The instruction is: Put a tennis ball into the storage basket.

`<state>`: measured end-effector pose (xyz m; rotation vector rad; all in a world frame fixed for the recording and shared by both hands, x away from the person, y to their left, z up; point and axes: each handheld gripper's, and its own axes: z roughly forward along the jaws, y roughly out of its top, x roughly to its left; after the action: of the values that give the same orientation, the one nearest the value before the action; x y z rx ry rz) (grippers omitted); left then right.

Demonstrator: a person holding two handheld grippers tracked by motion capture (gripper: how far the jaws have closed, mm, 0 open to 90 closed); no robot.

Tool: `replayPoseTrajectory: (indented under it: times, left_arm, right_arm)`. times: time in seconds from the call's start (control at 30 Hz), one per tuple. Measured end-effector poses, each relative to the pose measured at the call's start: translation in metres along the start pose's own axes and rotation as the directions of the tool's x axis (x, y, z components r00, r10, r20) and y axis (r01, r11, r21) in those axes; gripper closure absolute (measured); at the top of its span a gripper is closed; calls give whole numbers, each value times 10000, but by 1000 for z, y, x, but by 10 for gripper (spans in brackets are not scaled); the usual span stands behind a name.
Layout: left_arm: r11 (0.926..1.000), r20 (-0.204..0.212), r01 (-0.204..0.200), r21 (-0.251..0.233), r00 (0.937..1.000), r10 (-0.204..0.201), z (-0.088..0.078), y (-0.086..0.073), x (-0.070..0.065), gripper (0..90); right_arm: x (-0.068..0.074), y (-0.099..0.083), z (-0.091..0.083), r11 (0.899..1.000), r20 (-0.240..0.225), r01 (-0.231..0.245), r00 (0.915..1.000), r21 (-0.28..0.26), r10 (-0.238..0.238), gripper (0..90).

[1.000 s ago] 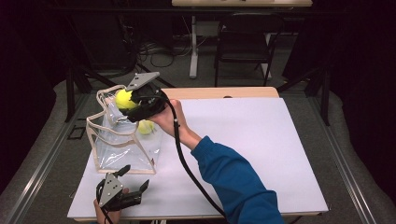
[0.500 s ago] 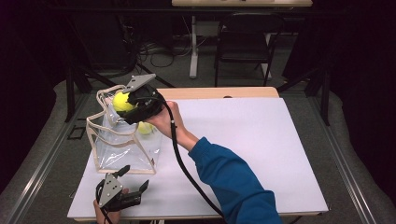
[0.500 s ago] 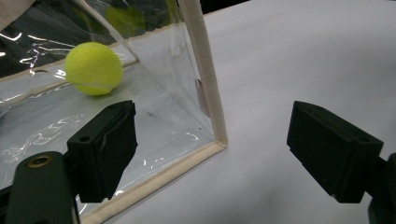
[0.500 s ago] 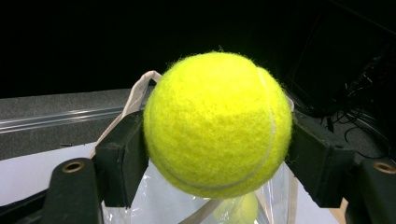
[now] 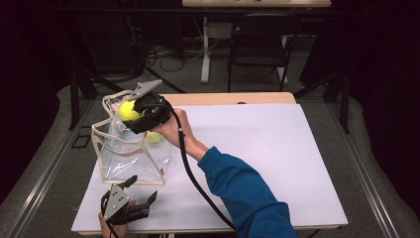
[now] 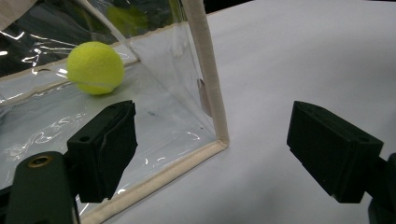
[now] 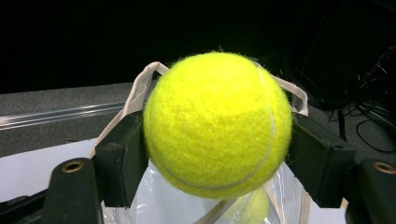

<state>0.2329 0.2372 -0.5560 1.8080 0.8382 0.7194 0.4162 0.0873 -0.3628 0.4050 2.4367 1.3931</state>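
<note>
Near the left front corner of the white rectangular table top: left gripper, resting low in the person's left hand, jaws wide apart with nothing between them. Just beyond it, standing upright on the table: clear plastic tote bag with cream fabric trim and handles; in the left gripper view, the bag's trimmed front corner between the two black jaws but untouched by either. Inside the bag, lying on its clear floor: a fuzzy yellow-green tennis ball, also visible from above through the plastic. Above the bag's open mouth, by the handles: a second fuzzy yellow-green tennis ball, clamped between the pads of the right gripper, jaws pressed on both its sides. Farther right: the right hand around the gripper body, blue sleeve running down to the front edge, black cable trailing alongside.
</note>
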Motion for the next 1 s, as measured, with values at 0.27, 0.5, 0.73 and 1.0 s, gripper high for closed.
replayPoseTrajectory:
  times: [0.27, 0.5, 0.73, 1.0]
  left_arm:
    - [10000, 38, -40, 30, 10000, 40, 0, 0, 0, 162]
    - [10000, 45, -23, 5, 10000, 23, 0, 0, 0, 162]
    - [10000, 18, 19, 9, 10000, -19, 0, 0, -1, 162]
    - [10000, 18, -62, -35, 10000, 62, -1, 0, -1, 162]
  right_arm:
    - [-1, -3, 5, 9996, -74, -22, 10000, 297, 25, 261]
    - [0, -4, 10, 9976, -170, -63, 9998, 695, 75, 261]
    - [0, -3, 14, 9957, -246, 17, 9997, 925, 6, 260]
    - [-1, -5, 16, 9949, -294, -4, 9996, 1013, 34, 260]
